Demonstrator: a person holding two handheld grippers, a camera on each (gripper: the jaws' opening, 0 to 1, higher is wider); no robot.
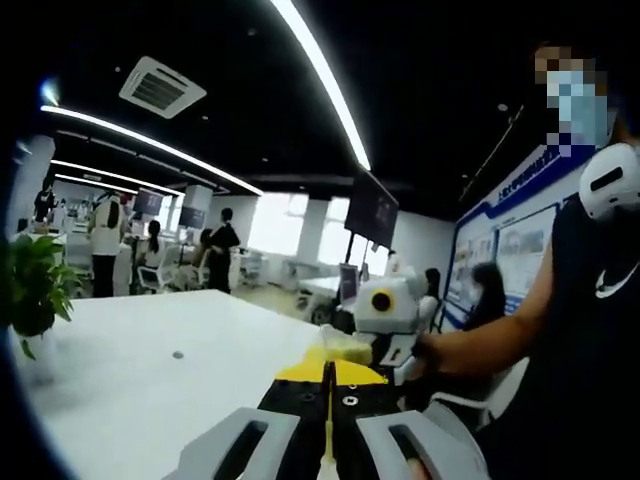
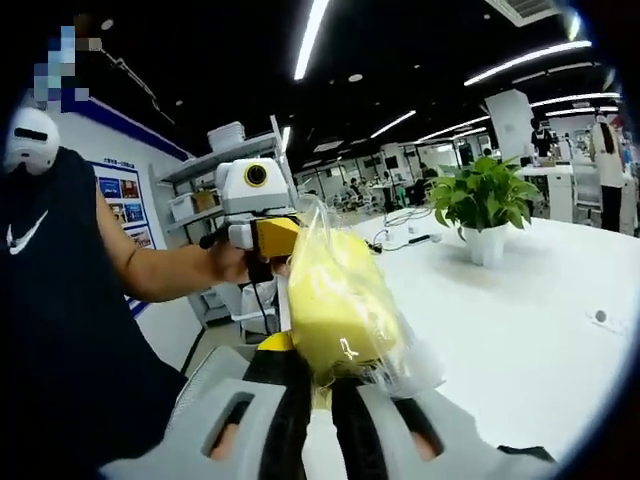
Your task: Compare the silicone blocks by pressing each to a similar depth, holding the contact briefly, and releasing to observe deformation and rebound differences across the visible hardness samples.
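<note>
From where I stand, the person holds both tools up in the air between themselves and the white table, well above its top, so that the two tools face each other over one thing. That thing is a yellow silicone block inside a clear plastic bag. The right tool is clenched on the lower end of the bagged block, its jaws drawn close together. The left tool looks closed too, with a thin yellow edge showing between its jaws, though I cannot tell for certain what it pinches. I judge the block is being lifted or drawn from its bag before any pressing begins, since nothing lies on the table ready to be pressed.

The table is broad, white and glossy. A green potted plant in a white pot stands on it, with cables nearby. Around is an open office with long ceiling light strips, a hanging screen, wall posters and people at distant desks.
</note>
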